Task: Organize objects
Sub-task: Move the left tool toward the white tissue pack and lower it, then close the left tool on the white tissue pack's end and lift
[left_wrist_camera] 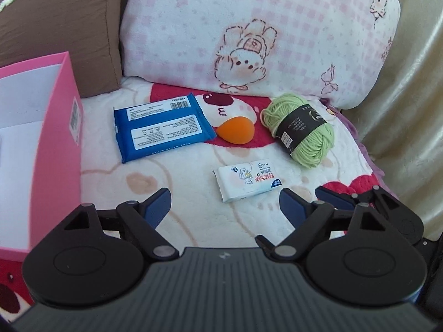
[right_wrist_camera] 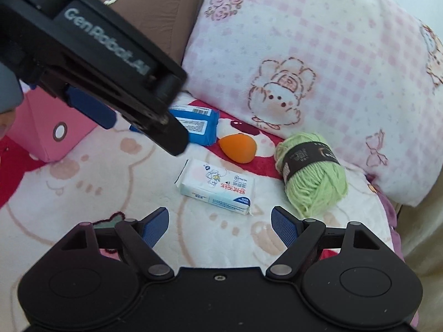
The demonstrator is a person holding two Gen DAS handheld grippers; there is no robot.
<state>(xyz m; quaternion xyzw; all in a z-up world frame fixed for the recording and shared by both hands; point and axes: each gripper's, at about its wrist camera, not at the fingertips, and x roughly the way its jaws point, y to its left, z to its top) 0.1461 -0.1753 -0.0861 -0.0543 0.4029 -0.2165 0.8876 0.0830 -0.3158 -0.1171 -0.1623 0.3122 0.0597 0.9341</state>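
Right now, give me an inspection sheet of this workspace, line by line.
Surface: plush cartoon blanket, soft and uneven.
Job's things: blue wipes pack, orange egg-shaped sponge, green yarn skein and white tissue pack lie apart on the blanket; pink box stands open at the left.
Clutter: nothing seen.
Grippers: left gripper and right gripper both empty, jaws open, both near the tissue pack.
Cables: nothing seen.
Surroundings: pink bunny pillow and brown cushion behind; cream fabric at right.
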